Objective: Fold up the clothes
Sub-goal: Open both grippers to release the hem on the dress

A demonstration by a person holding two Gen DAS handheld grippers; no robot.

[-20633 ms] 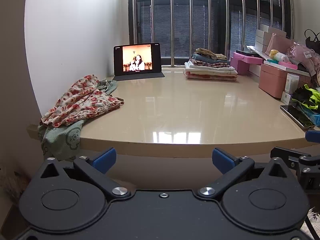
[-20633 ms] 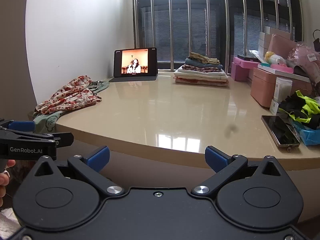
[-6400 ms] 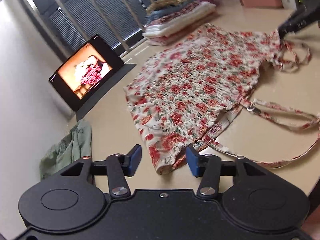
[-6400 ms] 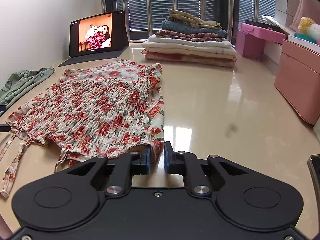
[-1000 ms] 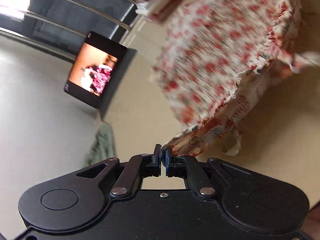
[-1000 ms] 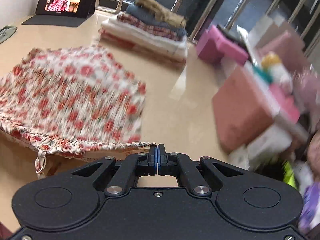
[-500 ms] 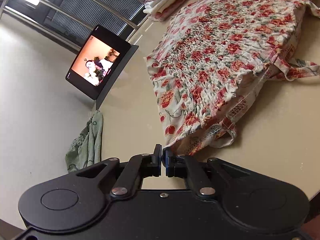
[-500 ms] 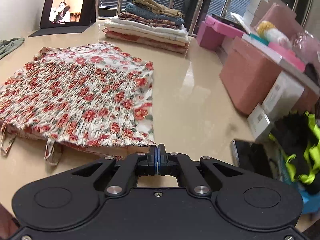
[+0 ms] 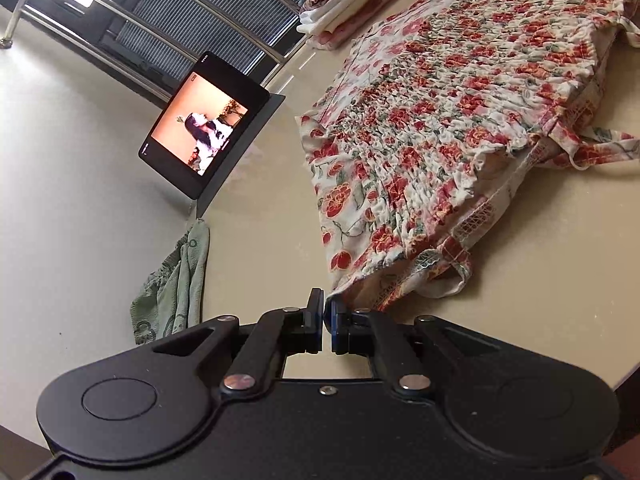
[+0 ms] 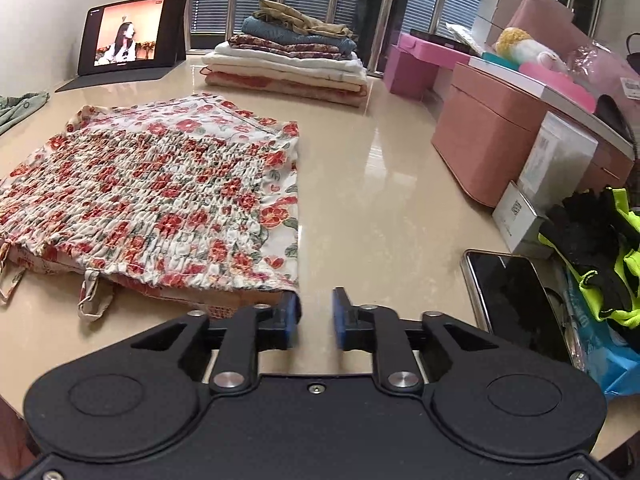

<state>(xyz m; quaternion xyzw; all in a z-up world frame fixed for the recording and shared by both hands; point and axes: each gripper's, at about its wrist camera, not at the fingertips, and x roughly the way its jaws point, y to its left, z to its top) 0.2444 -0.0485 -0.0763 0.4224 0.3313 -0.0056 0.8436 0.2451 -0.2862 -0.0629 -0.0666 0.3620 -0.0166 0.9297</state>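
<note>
A smocked floral top (image 9: 460, 112) lies folded over on the beige table (image 9: 540, 260), its straps trailing from the near edge. My left gripper (image 9: 325, 312) is shut on the top's near corner, low over the table. In the right wrist view the same floral top (image 10: 160, 192) spreads out to the left. My right gripper (image 10: 316, 312) sits at its other near corner with the jaws opening. The fabric edge lies beside the left finger (image 10: 290, 312), and nothing is pressed between the pads.
A tablet (image 10: 132, 32) plays video at the back left. A stack of folded clothes (image 10: 288, 64) stands at the back. A green garment (image 9: 172, 280) hangs over the left edge. On the right lie a phone (image 10: 512, 292), pink boxes (image 10: 500, 136) and a black-and-neon item (image 10: 600, 248).
The floral top came down and settled flat on the table. The right jaws have parted and let go of its corner. The left jaws stay shut on the other corner.
</note>
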